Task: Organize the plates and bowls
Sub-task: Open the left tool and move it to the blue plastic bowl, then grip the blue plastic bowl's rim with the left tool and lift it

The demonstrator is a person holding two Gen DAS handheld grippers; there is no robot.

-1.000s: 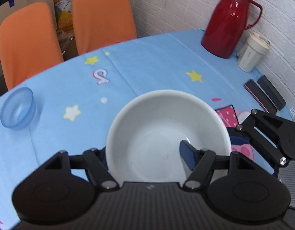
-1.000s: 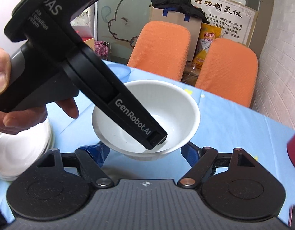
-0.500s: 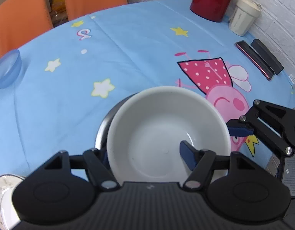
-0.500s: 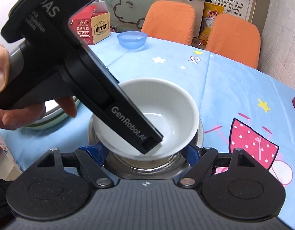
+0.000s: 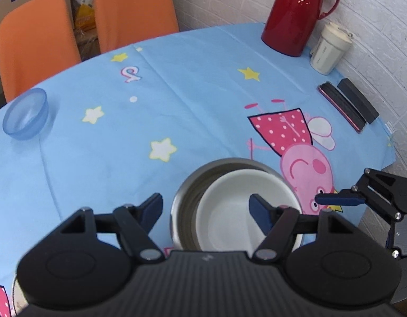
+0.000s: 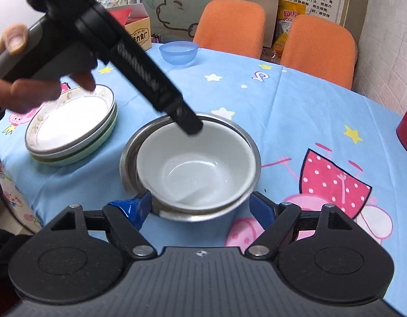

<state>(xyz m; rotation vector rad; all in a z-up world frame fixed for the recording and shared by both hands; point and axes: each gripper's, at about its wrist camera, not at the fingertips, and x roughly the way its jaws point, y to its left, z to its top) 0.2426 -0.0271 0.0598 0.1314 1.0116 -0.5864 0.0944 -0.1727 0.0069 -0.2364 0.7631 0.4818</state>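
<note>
Left wrist view: the left gripper (image 5: 206,208) has just been opening; its fingers are spread, no longer pinching the white bowl (image 5: 229,211), which sits nested inside the steel bowl (image 5: 184,198).

Right wrist view: the right gripper (image 6: 200,206) hovers with fingers spread beside the steel bowl (image 6: 140,137), touching nothing; stacked plates (image 6: 71,129) lie left of it.

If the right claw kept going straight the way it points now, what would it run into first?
Most likely the steel bowl: its near rim lies between the right claw fingertips, straight ahead and below, with the white bowl nested inside it. Depth is hard to judge through the fisheye.
</note>
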